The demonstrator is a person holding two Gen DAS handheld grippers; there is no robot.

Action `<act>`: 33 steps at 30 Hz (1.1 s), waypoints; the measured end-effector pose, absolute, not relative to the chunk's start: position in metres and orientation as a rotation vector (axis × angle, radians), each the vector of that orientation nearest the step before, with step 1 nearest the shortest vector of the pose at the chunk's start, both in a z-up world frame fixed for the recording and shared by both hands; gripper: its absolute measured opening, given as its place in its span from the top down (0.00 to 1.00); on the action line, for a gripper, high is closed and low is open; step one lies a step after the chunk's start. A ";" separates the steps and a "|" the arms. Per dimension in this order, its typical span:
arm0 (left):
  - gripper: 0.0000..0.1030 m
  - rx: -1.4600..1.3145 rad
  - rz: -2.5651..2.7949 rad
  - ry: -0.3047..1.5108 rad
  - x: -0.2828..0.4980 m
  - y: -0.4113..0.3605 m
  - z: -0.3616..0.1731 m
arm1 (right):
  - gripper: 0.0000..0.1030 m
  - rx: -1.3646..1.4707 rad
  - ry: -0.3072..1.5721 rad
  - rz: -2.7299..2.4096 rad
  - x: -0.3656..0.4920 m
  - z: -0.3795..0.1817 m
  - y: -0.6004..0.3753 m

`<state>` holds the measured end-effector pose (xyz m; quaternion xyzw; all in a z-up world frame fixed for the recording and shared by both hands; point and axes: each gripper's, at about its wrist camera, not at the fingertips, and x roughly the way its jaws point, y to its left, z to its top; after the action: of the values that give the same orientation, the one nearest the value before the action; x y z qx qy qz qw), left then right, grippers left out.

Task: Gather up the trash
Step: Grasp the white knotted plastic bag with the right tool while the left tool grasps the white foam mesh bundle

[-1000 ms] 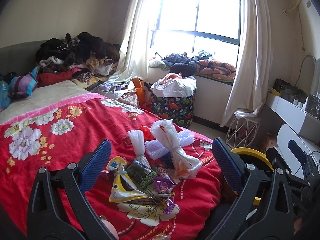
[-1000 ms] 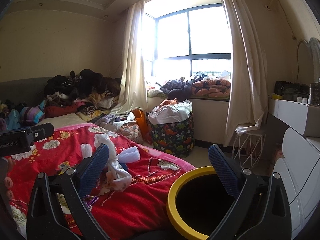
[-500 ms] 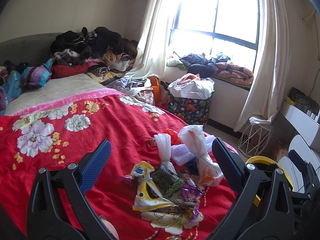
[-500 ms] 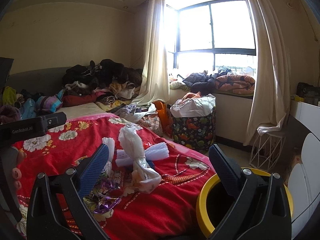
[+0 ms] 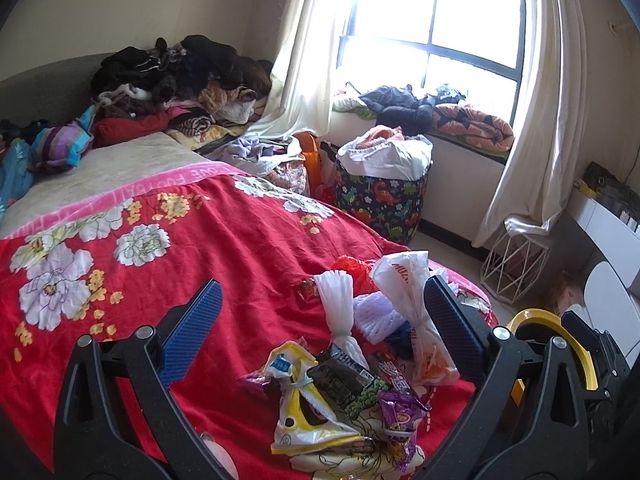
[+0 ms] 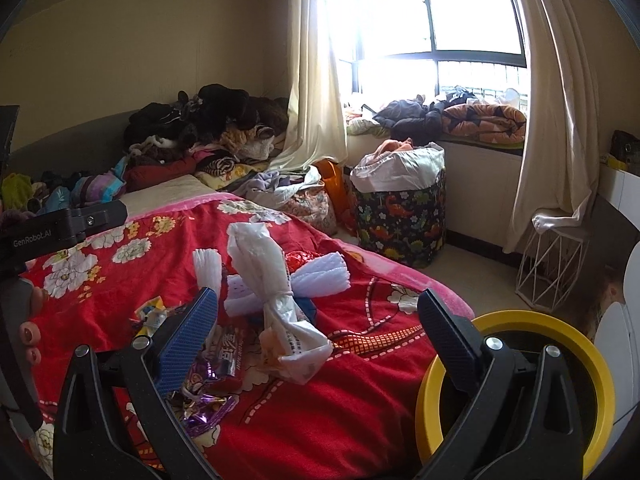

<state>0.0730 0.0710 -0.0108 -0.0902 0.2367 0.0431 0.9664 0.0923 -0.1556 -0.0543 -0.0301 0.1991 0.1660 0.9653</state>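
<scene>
Trash lies heaped on the red flowered blanket [image 5: 224,256]: a knotted white plastic bag [image 5: 412,312] [image 6: 276,292], white foam sleeves [image 5: 340,312] [image 6: 320,276], a yellow wrapper [image 5: 304,420], a dark green snack packet [image 5: 352,384] and a purple wrapper [image 5: 400,408] [image 6: 208,404]. My left gripper [image 5: 320,316] is open above the heap, holding nothing. My right gripper [image 6: 316,316] is open too, with the knotted bag seen between its fingers but apart from them. A yellow-rimmed bin [image 6: 516,384] [image 5: 556,344] stands by the bed corner.
Clothes are piled at the bed's head [image 5: 180,80] and on the window sill [image 5: 432,112]. A dinosaur-print hamper [image 5: 384,196] and a white wire stool [image 6: 552,264] stand on the floor. A hand [image 6: 28,336] with the other gripper is at the right view's left edge.
Both views have swung left, so the trash heap and bin shifted right in frame. The heap sits closer to both grippers. Both grippers stayed open.
</scene>
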 end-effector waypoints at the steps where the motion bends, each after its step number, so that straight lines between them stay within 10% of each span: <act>1: 0.10 -0.187 0.070 0.488 0.078 0.071 -0.012 | 0.06 -0.061 0.415 0.330 0.096 -0.056 -0.158; 15: 0.10 -0.199 0.047 0.706 0.151 0.072 -0.053 | 0.06 -0.053 0.557 0.316 0.137 -0.081 -0.168; 24: 0.30 -0.271 -0.014 0.840 0.180 0.080 -0.082 | 0.08 -0.009 0.700 0.429 0.166 -0.107 -0.140; 33: 0.52 -0.356 -0.059 0.899 0.195 0.080 -0.097 | 0.62 -0.040 0.796 0.474 0.175 -0.127 -0.118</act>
<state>0.1953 0.0796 -0.0966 -0.1712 0.4323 -0.0281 0.8849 0.1754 -0.1184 -0.1270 -0.0195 0.3840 0.2286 0.8944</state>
